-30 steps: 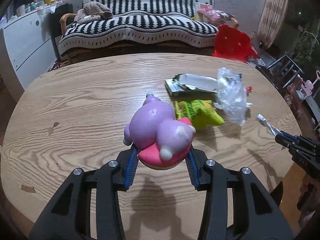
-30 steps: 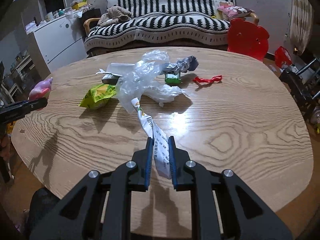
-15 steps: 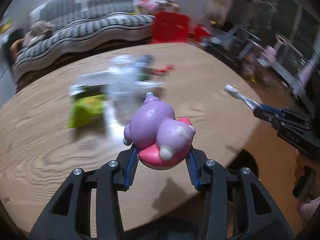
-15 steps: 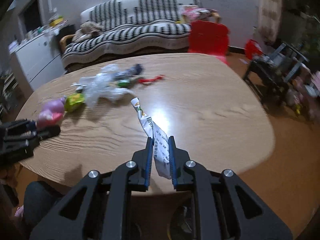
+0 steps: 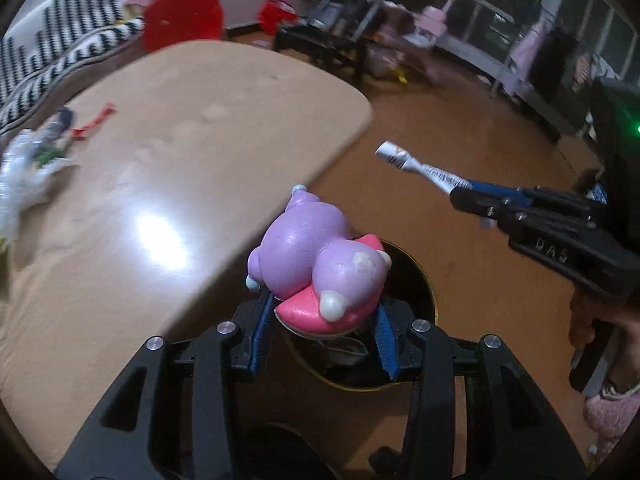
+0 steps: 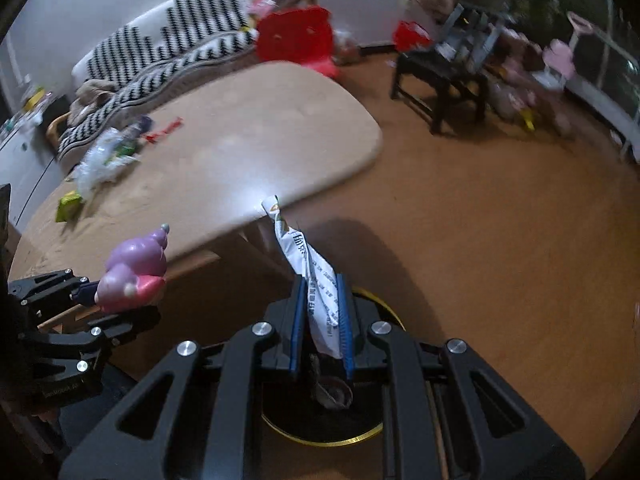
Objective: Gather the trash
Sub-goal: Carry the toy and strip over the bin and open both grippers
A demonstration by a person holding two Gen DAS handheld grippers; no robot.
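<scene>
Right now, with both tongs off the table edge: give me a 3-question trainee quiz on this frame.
1. What do the left tongs hold?
2. True or false: the right tongs are empty.
3. What lies below both tongs? A) cardboard box B) round black bin with a gold rim C) red chair

Key
1. A purple and pink squishy toy.
2. False: they pinch a white printed wrapper.
3. B, the bin on the floor beside the wooden table; clear plastic, a green packet and a red scrap are still on the table.
</scene>
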